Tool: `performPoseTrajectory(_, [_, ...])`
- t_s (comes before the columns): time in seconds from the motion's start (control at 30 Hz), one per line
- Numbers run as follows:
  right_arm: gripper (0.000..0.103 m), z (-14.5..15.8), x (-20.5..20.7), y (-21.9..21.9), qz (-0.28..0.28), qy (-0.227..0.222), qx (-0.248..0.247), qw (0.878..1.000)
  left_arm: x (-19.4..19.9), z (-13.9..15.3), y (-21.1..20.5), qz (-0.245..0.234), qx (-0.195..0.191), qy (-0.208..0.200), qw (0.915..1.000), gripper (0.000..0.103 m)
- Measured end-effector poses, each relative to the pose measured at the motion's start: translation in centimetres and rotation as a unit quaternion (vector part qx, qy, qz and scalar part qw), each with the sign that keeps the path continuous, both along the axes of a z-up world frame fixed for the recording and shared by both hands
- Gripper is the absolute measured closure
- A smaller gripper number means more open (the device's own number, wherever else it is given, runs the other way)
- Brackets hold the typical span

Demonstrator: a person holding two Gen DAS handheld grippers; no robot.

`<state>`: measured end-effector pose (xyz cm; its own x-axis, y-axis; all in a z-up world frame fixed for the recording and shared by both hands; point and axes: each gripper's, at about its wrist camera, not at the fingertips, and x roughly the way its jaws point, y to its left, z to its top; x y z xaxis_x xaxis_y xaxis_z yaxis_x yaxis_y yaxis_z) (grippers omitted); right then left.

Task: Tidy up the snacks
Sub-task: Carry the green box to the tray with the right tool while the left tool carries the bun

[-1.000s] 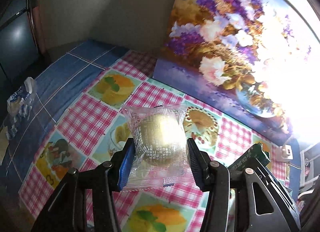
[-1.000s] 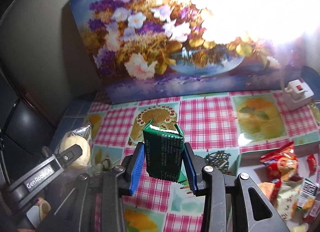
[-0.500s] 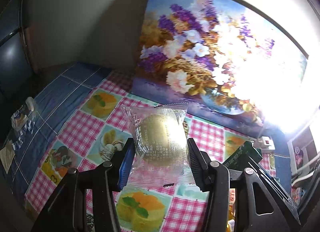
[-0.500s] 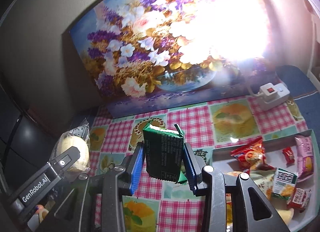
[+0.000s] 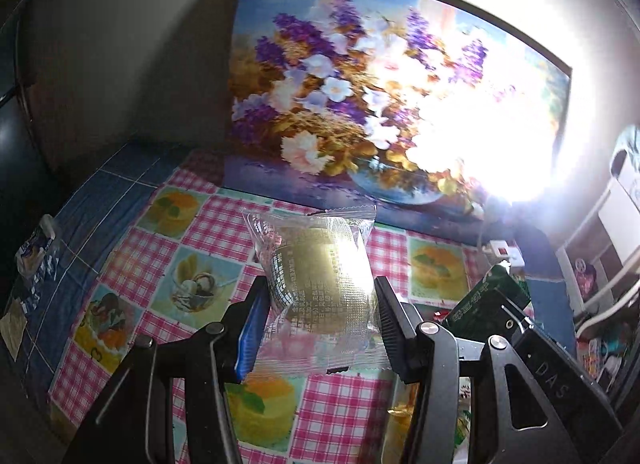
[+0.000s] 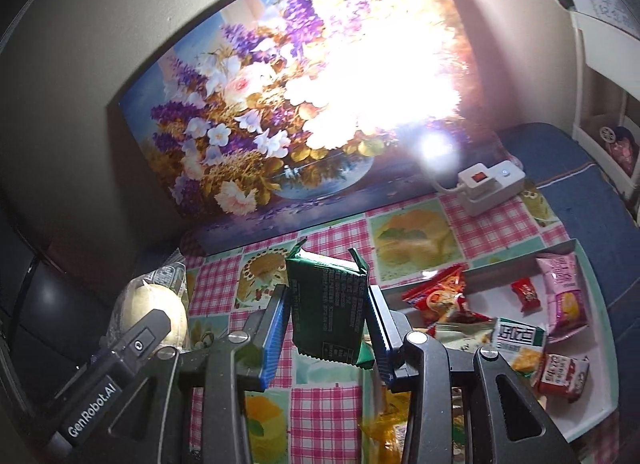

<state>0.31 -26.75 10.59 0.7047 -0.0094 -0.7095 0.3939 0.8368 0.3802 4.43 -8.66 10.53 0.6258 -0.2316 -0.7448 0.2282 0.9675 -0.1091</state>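
- Snacks are handled in two places: one packet sits in each gripper, and the rest lie in a tray (image 6: 592, 348) at the right side of the table.
- Left gripper (image 5: 320, 318): jaws closed on a clear-wrapped round pastry (image 5: 320, 276). The blue pads press on the packet's left and right sides; the packet stands upright above the checked tablecloth (image 5: 212, 224), clear of it.
- Right gripper (image 6: 328, 324): jaws closed on a green snack packet (image 6: 326, 304). The pads clamp its two long sides; the packet is upright, its crimped top edge tilted slightly to the right.
- Both grippers are side by side, the left one visible at the lower left of the right wrist view with the pastry at its tip.
- Tray contents: a red packet (image 6: 438, 296) at the tray's near left corner, a small red packet (image 6: 528, 292) toward the far edge, a pink packet (image 6: 564, 296) at the right side, a green-and-white packet (image 6: 518, 338) in the middle, and a red-and-white packet (image 6: 562, 374) toward the near right.
- A flower painting (image 6: 248, 120) leans against the wall along the table's far edge.
- A white power strip (image 6: 490, 184) lies at the far right of the tablecloth, beside the painting's lower right corner; strong glare covers the painting there.
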Motion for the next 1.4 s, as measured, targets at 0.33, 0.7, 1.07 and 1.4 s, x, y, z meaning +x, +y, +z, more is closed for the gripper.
performPoseTrajectory(0.33, [0.062,-0.4,-3.1,-2.8,-0.038,0.008,0.010,0.999,-2.7,-0.8,-4.1,-0.049,0.031,-0.002,0.9983,0.049])
performPoseTrajectory(0.7, [0.062,-2.2,-7.3,-6.6,-0.090,0.044,0.012,0.995,-5.6,-2.4,-7.8,-0.096,0.051,0.015,0.9939,0.049])
performPoseTrajectory(1.07, [0.062,-3.8,-11.2,-9.5,-0.130,0.066,0.021,0.989,-8.4,-4.1,-11.4,-0.149,0.057,0.040,0.9865,0.049])
performPoseTrajectory(1.4, [0.062,-4.7,-12.0,-10.3,-0.141,0.078,0.029,0.986,-8.2,-5.4,-12.5,-0.164,0.053,0.062,0.9831,0.049])
